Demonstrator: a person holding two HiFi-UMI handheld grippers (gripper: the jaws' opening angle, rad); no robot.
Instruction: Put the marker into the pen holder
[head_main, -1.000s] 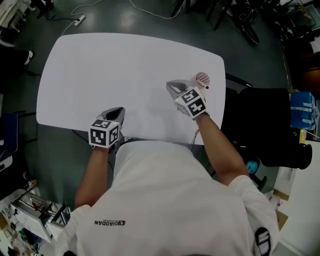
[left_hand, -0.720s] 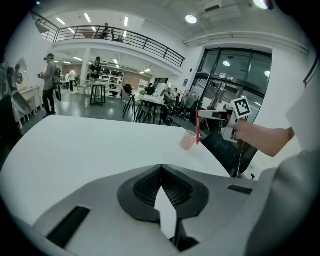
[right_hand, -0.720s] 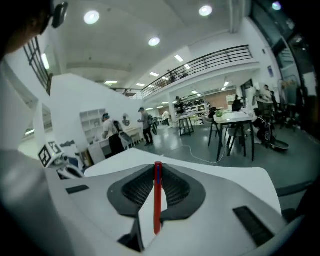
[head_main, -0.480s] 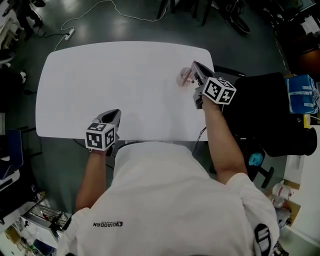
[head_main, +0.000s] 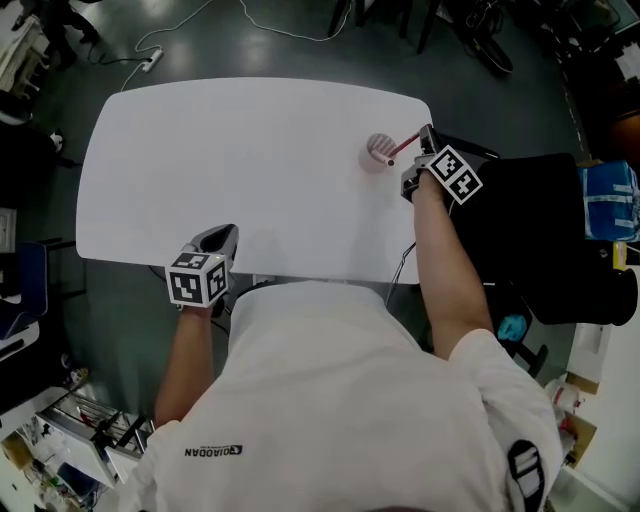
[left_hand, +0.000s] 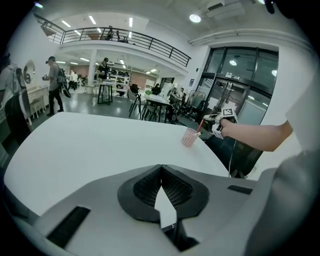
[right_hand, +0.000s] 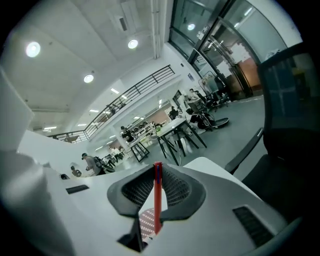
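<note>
Right gripper (head_main: 426, 140) pinching the marker (head_main: 403, 147) by 1 end, tip angled down at the pen holder (head_main: 380, 150) mouth, looks lined up for drop-in. Left gripper (head_main: 222, 237) pressed together, empty, parked clear at the table (head_main: 230, 150) edge.

The person wears a white short-sleeved T-shirt (head_main: 340, 390) that fills the lower middle of the head view. Small dark lettering (head_main: 215, 450) runs across it at lower left, and a dark oval mark (head_main: 522, 478) sits at lower right.

The left gripper (head_main: 222, 235) and the right gripper (head_main: 425, 138) have pale grey shells. Each carries a white cube printed with black square markers, the left cube (head_main: 195, 282) at centre left and the right cube (head_main: 455, 173) at upper right. A thin dark cable (head_main: 400, 265) trails below the right one.

In both gripper views the fingers (left_hand: 145, 187) (right_hand: 137, 187) are black ribbed pads set in a rounded dark recess. Dark rectangular slots (left_hand: 70, 225) (right_hand: 250, 225) are cut into the smooth grey shell on either side.
</note>
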